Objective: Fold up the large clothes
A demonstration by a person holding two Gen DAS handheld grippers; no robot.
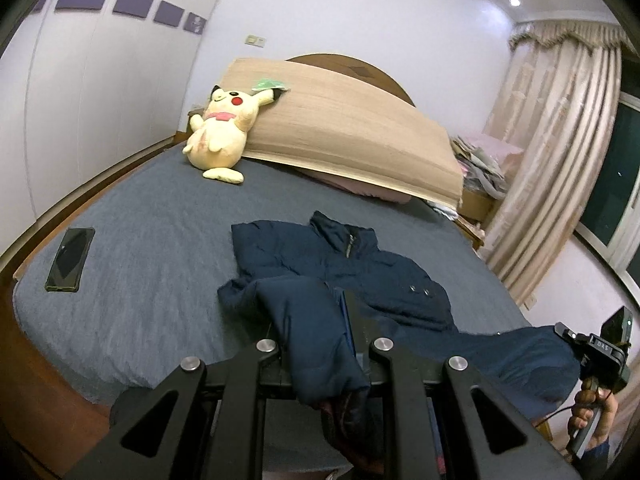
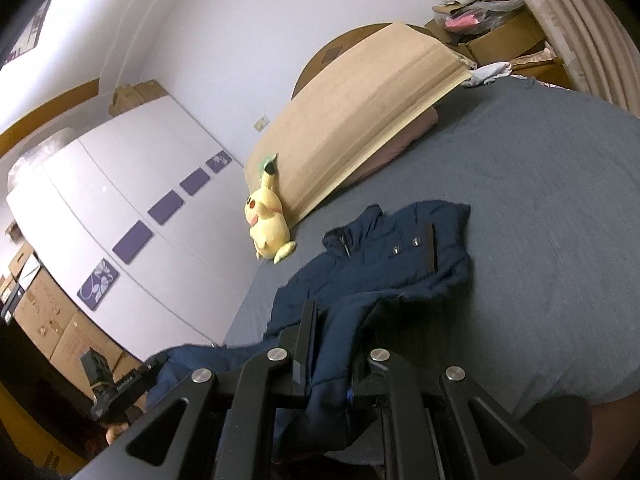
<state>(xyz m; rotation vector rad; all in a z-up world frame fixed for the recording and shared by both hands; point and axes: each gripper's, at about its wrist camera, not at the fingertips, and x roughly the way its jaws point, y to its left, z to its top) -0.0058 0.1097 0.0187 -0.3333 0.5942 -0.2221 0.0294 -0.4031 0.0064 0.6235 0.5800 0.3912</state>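
A navy puffer jacket [image 1: 352, 264] lies front up on the grey bed [image 1: 152, 240], collar toward the headboard. My left gripper [image 1: 316, 320] is shut on a bunched part of the jacket's near edge, lifted off the bed. My right gripper [image 2: 332, 328] is shut on another bunched part of the jacket [image 2: 384, 260] near its bottom edge. The right gripper also shows at the left wrist view's lower right [image 1: 600, 356], with jacket fabric stretched toward it. The left gripper shows at the lower left of the right wrist view [image 2: 116, 392].
A yellow plush toy [image 1: 220, 128] leans on a tan mat [image 1: 344, 128] at the headboard. A black phone [image 1: 70, 260] lies on the bed's left side. Curtains [image 1: 560, 160] hang at the right. White wardrobe [image 2: 120, 208] and cardboard boxes [image 2: 52, 320] stand left of the bed.
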